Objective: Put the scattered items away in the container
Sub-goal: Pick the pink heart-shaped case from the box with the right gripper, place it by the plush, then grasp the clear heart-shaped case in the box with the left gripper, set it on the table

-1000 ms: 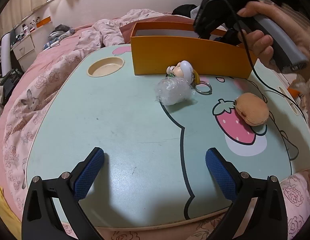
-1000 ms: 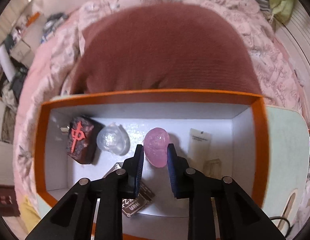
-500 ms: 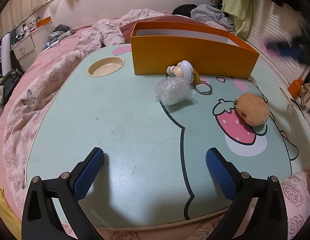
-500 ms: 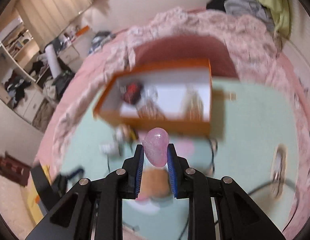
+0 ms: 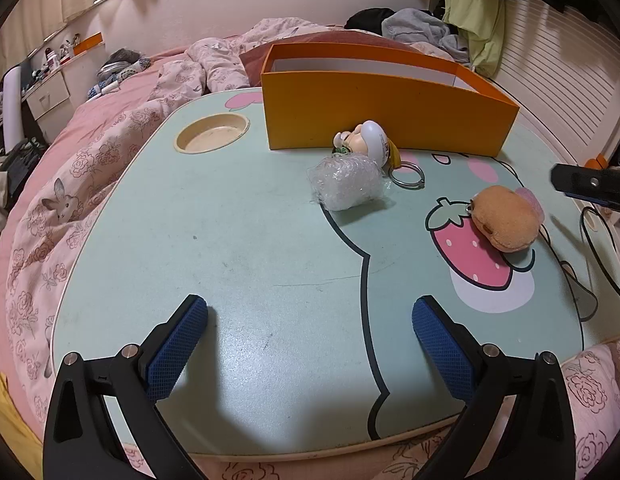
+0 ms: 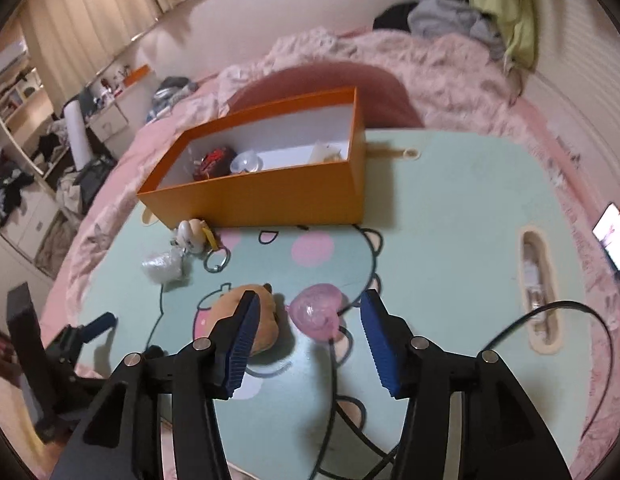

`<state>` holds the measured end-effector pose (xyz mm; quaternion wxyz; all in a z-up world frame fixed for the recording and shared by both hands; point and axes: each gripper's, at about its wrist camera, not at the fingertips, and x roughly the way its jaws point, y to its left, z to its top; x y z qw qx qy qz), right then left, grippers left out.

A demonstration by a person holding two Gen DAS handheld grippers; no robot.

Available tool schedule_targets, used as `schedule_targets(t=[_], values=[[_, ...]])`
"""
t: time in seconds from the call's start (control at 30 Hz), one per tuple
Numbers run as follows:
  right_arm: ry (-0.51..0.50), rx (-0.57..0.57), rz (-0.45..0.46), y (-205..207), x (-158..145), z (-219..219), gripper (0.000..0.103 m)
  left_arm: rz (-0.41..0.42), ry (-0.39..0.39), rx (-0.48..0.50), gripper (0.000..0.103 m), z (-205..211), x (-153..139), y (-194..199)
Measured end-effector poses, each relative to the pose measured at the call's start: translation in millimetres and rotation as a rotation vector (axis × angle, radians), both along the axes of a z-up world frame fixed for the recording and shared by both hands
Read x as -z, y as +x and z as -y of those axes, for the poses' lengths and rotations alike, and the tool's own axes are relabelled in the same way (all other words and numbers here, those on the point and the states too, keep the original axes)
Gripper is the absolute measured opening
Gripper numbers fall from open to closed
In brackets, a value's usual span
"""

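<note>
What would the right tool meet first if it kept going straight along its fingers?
Probably the pink translucent heart, which sits loose between the opening right tool fingers, then the tabletop under it; depth is unclear.

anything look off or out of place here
Yes: the pink translucent egg is out on the table beside the plush bun, not in the orange box. The right gripper is opening around it, pads clear of it, which runs against tidying into the box.
</note>
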<state>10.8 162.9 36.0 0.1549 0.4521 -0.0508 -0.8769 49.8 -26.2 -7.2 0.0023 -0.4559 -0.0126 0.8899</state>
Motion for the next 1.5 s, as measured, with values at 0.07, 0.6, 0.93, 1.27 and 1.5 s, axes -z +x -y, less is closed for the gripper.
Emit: schedule_targets(t=[0.07,0.6,0.93,1.27,1.5], values=[[0.035,0.003,-0.016,10.5,1.3,3.4,0.063,0.000,0.000,0.000,0.102,-0.1,0.0,-0.1],[0.238,0.021,-0.012,43.1,41.9,25.3,0.082,0.011,-0.001,-0.014,0.102,5.1,-2.2,-0.9],[0.235,0.017,-0.020,42.6,44.0,25.4,0.085,-0.103,0.087,0.156,0.101,4.5,-112.6,-73.2],[0.219,0.017,-0.026,45.5,42.8,26.2,0.085,0.234,0.035,0.159,0.049,-41.4,-66.3,-217.8],[0.190,0.017,-0.031,45.6,40.7,23.4,0.085,0.287,-0.056,0.103,0.048,-55.5,-32.9,-251.4]])
